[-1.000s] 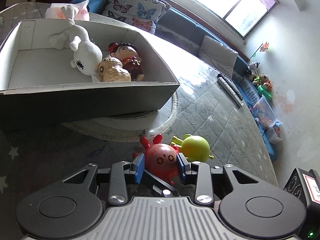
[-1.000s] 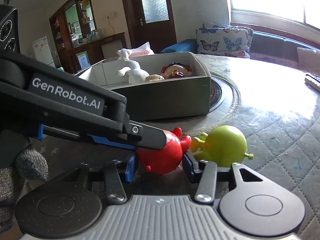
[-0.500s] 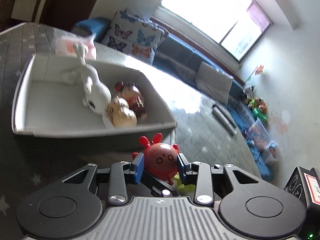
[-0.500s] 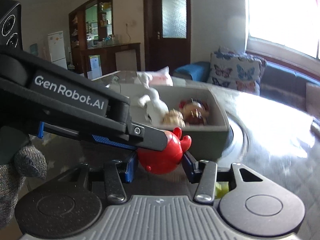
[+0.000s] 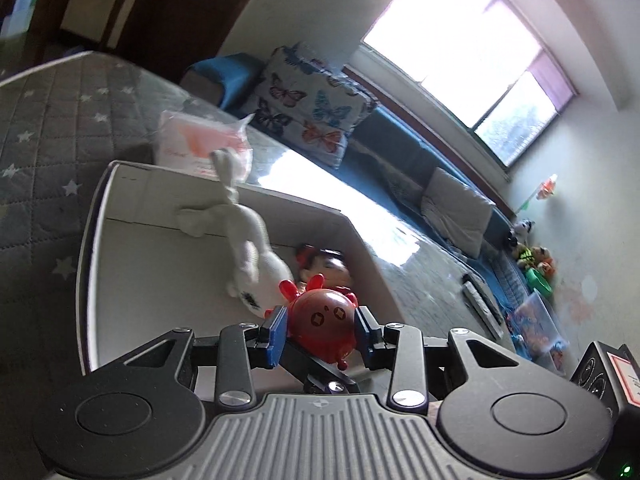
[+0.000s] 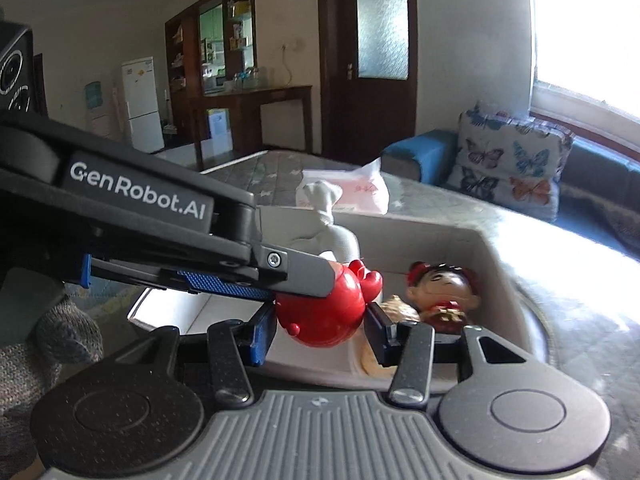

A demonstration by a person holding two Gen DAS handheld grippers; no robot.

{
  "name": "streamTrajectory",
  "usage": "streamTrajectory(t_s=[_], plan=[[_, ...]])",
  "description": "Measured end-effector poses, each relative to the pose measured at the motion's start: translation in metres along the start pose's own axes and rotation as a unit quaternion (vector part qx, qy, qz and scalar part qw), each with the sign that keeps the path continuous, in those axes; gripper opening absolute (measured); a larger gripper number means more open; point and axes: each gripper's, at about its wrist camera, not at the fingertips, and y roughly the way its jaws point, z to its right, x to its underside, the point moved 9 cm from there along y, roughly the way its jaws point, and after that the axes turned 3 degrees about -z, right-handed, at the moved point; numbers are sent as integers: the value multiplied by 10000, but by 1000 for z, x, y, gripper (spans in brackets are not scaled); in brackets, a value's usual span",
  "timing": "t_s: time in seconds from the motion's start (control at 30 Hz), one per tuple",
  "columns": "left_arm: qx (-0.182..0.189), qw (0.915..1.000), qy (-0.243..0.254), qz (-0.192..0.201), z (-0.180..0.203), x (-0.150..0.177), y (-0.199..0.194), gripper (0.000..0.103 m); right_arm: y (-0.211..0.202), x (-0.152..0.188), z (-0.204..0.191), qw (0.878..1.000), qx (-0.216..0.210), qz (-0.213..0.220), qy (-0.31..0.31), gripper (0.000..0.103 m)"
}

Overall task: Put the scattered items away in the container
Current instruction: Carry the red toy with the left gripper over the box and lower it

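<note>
My left gripper (image 5: 320, 330) is shut on a round red toy (image 5: 324, 326) and holds it in the air over the near side of the grey box (image 5: 86, 264). In the right wrist view the same red toy (image 6: 324, 312) sits between my right gripper's (image 6: 320, 330) blue pads, with the left gripper's finger (image 6: 296, 274) on it from the left. Both grippers grip the toy. Inside the box lie a white plush rabbit (image 5: 250, 256), a red-capped doll (image 6: 440, 292) and a tan plush (image 6: 400, 308).
A pink tissue pack (image 5: 196, 144) lies behind the box on the quilted table (image 5: 60, 112). A remote (image 5: 478, 304) lies at the table's right. A sofa with a butterfly cushion (image 5: 308, 108) stands beyond.
Both grippers have lifted the red toy off the table and carried it up over the box. The green toy that lay beside it has dropped out of view.
</note>
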Motion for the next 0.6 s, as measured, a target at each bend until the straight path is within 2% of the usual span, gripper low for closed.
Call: streamTrajectory(t_s=[0.27,0.6], plan=[[-172,9984,-431,-310,-40,-6,24,39,46,5,-3,9978,-354,-555,43,48],[-312,9970,-546,-463,-56,-6,37,39,70,13,-6,9932,-558,-1016,105,50]])
